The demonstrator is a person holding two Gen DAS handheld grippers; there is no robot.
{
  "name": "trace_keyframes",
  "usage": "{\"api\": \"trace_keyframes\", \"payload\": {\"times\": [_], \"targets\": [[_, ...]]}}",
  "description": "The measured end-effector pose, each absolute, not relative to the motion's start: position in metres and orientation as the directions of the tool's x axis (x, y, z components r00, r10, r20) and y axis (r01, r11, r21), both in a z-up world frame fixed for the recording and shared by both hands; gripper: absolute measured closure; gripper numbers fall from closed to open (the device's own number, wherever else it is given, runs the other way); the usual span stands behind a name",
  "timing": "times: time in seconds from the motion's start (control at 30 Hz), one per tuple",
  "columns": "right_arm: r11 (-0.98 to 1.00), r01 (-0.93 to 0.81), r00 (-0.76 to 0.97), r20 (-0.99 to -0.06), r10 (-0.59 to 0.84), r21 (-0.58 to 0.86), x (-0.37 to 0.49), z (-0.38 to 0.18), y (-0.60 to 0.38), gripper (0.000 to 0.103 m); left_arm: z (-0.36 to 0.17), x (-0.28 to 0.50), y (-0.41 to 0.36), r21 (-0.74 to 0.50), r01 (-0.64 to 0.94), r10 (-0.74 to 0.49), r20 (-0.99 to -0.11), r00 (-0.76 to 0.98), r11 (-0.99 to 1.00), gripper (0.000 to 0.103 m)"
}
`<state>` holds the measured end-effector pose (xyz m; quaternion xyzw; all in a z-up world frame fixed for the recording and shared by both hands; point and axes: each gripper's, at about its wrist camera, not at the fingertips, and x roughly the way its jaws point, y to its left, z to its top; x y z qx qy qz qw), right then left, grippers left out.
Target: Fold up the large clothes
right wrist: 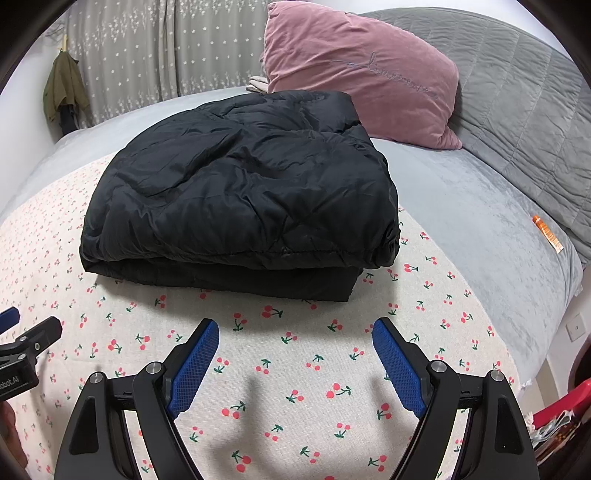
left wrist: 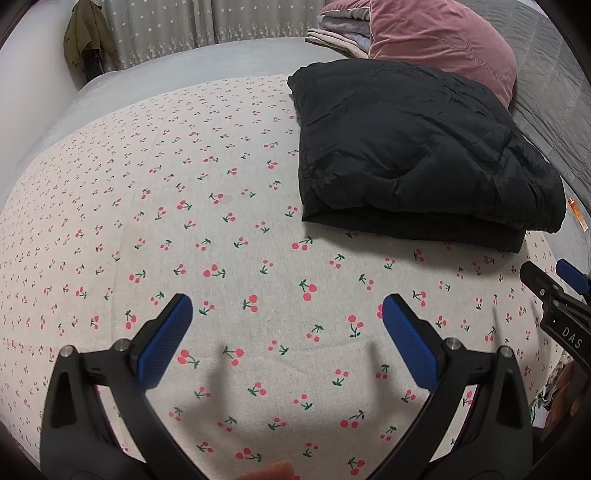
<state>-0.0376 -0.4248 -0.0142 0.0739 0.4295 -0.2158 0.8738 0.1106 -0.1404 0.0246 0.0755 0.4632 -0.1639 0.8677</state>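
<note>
A black padded jacket [right wrist: 240,195] lies folded in a thick rectangular bundle on the cherry-print sheet [right wrist: 295,369]. In the left wrist view the jacket [left wrist: 413,147] is at the upper right. My left gripper [left wrist: 286,314] is open and empty above the sheet, to the left of and nearer than the jacket. My right gripper [right wrist: 295,338] is open and empty just in front of the jacket's near edge. Each gripper shows at the edge of the other's view, the right gripper [left wrist: 550,284] and the left gripper [right wrist: 22,332].
A pink velvet pillow [right wrist: 362,74] leans behind the jacket against a grey quilted blanket [right wrist: 517,110]. Folded linens [left wrist: 340,33] lie beside the pillow. A grey bedsheet [right wrist: 461,206] borders the cherry sheet. A green garment [right wrist: 61,88] hangs by the starred curtain. The bed edge is at right.
</note>
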Motion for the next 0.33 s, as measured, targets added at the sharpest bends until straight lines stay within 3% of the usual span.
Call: {"api": "trace_keyframes", "payload": {"times": [0.33], "targets": [[0.899,0.435,0.545,-0.781,-0.303,-0.046,-0.0344,-0.0086,-0.4209,0.017,0.0276,0.1105,-0.1318,-0.043,0.342,-0.23,-0.819,0.526,0.939,0.001]]}}
